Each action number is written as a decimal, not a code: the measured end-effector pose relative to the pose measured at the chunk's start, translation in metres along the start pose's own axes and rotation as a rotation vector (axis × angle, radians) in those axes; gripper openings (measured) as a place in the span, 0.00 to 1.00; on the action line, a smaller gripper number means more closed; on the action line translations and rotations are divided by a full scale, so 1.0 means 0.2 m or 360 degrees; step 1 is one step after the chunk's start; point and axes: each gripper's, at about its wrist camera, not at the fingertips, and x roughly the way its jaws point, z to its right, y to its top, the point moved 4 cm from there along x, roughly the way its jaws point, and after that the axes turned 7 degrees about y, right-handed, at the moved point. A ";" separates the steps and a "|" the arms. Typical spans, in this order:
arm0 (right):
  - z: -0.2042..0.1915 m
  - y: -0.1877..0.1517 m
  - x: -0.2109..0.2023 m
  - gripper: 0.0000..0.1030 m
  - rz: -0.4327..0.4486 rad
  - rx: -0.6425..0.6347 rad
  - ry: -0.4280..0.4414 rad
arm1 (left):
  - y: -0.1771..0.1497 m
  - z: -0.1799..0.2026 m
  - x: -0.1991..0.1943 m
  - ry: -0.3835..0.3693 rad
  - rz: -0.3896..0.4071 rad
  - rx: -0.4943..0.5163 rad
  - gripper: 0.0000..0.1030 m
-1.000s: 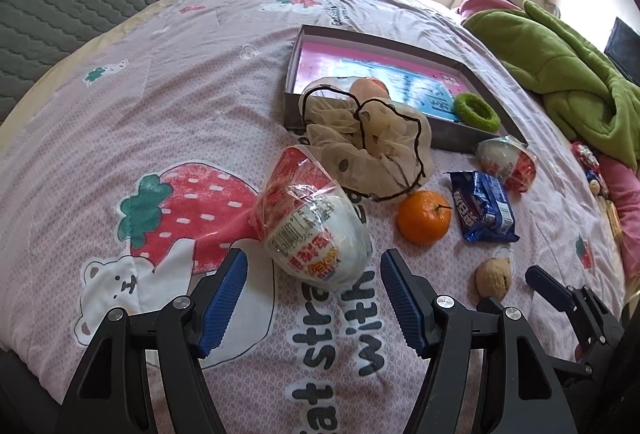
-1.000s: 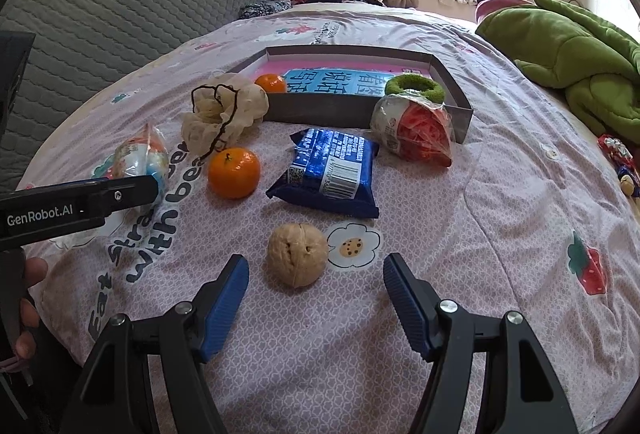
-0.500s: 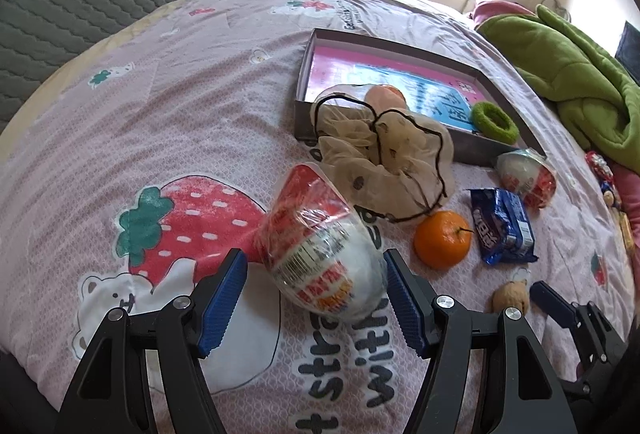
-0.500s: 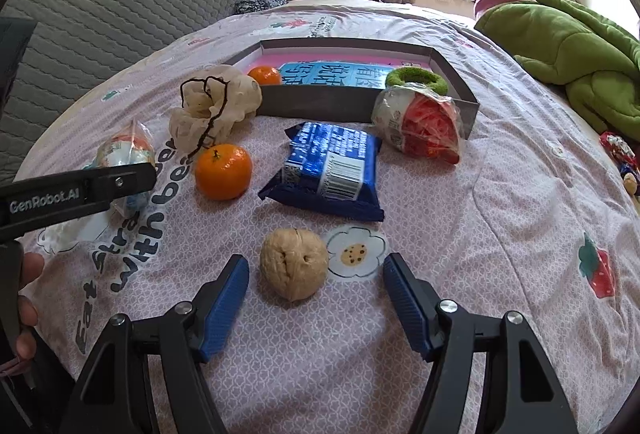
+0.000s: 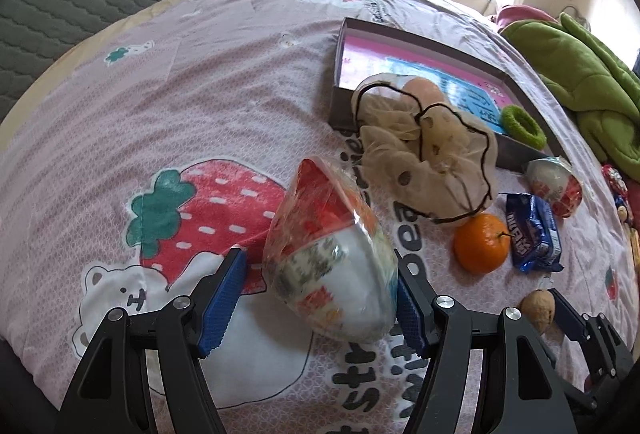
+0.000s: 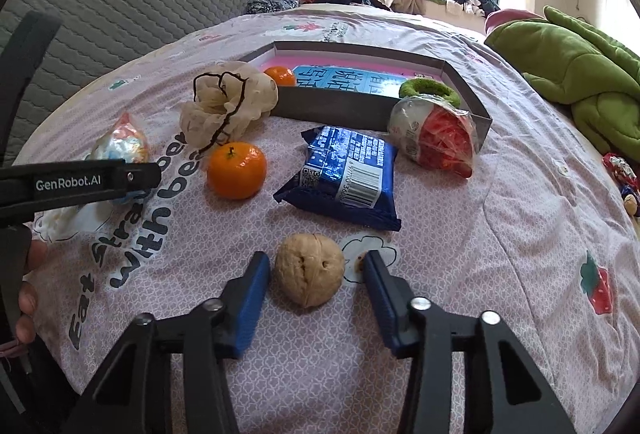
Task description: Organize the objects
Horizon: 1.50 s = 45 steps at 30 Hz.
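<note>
- The pink strawberry bedspread (image 6: 500, 161) carries everything, with a shallow grey tray (image 6: 360, 51) lying at the far end.
- The left gripper (image 5: 320, 290) stands wide open around a plastic-wrapped egg toy (image 5: 332, 262); its right pad looks to be touching the wrap, while the left pad is clear.
- The right gripper (image 6: 316, 282) is closing on a walnut (image 6: 310, 270) sitting on the bedspread between its pads, with small gaps on both sides.
</note>
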 end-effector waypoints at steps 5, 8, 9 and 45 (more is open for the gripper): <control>0.00 0.00 -0.01 0.32 0.0021 -0.0012 0.0017 | 0.00 -0.01 0.00 -0.0021 0.0013 -0.0016 0.69; -0.01 0.00 -0.01 0.32 0.0029 -0.0033 0.0014 | 0.00 -0.02 0.00 -0.0032 0.0022 -0.0017 0.68; -0.01 0.00 -0.01 0.32 0.0030 -0.0032 0.0016 | 0.00 -0.02 0.00 -0.0035 0.0027 -0.0017 0.66; 0.06 0.04 -0.15 0.32 0.0153 0.0027 0.0036 | -0.11 0.17 -0.22 -0.0037 0.0221 0.0245 0.56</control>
